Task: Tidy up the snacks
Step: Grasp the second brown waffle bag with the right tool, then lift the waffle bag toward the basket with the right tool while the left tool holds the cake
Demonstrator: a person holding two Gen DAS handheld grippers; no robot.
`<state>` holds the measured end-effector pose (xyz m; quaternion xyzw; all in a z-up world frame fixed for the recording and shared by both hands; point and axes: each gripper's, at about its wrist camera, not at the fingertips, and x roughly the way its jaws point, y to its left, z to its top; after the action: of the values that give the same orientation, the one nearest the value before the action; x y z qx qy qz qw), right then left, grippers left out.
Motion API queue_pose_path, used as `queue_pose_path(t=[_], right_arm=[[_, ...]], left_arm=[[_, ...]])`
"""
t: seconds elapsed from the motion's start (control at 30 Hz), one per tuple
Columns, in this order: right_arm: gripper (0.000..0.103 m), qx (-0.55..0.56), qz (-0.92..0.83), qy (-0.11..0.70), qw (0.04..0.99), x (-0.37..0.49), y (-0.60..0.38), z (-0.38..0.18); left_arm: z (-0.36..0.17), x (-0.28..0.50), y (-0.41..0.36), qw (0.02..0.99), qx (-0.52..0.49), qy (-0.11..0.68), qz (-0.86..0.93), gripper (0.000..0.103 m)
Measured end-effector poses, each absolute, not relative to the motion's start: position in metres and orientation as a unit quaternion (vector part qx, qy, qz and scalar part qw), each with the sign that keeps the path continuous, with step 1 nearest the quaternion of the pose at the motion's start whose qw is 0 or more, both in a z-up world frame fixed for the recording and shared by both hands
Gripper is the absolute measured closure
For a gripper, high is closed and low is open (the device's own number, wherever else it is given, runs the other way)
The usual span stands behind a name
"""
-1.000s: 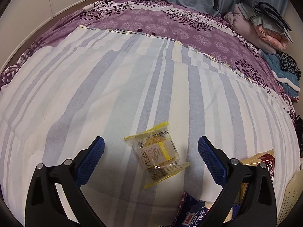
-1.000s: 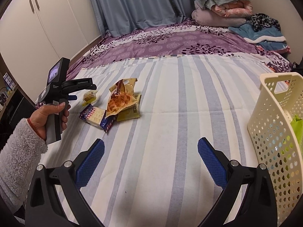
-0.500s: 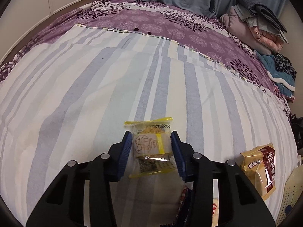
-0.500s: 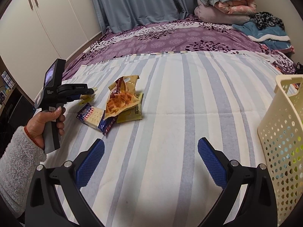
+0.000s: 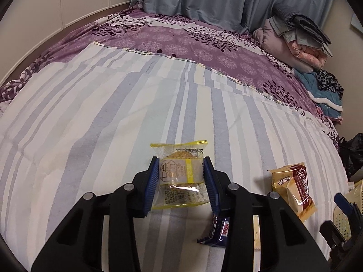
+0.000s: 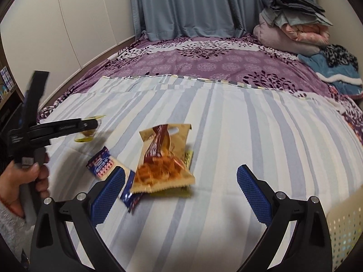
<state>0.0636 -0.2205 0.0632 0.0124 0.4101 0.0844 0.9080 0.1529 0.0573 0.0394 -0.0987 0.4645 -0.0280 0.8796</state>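
My left gripper (image 5: 180, 170) is shut on a small clear pastry packet (image 5: 179, 170) with yellow edges, lifted just off the striped blanket. From the right wrist view the left gripper (image 6: 96, 123) shows at the left, held by a hand (image 6: 20, 181), the packet (image 6: 87, 133) in its tips. My right gripper (image 6: 180, 188) stands open above the blanket, near a tan chip bag (image 6: 164, 158). A blue cracker packet (image 6: 102, 165) lies left of that bag, a yellow packet (image 6: 188, 158) under it. In the left wrist view the chip bag (image 5: 292, 188) and the blue packet (image 5: 219, 231) lie to the right.
A cream perforated basket (image 6: 347, 224) sits at the lower right, its rim (image 5: 344, 215) also in the left wrist view. Folded bedding (image 6: 292, 29) is piled at the back right. White wardrobe doors (image 6: 68, 22) line the left; blue curtains (image 6: 186, 6) hang behind the bed.
My left gripper closed on the pastry packet and raised it off the blanket. My right gripper moved left from the basket toward the pile of snacks.
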Motion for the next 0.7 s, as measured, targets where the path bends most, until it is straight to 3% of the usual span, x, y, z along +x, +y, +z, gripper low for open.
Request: queue_pose_path(t=[0.43,0.67,0.7], right_arm=[[0.005,-0.045,0.08,0.445,0.891,0.126,-0.182,0.028],[0.045,-0.021,0.097,0.468,0.878,0.127,-0.186,0.02],[0.045,-0.021,0.097,0.468,0.878,0.126,-0.185,0.021]], left_arm=[[0.055,0.126,0.068,0.884,-0.113,0.451,-0.041,0.063],[0.054,0.118,0.069,0.883,-0.121,0.452,-0.045,0.063],[0.055,0.117,0.069,0.883,-0.122,0.452,-0.046,0.063]])
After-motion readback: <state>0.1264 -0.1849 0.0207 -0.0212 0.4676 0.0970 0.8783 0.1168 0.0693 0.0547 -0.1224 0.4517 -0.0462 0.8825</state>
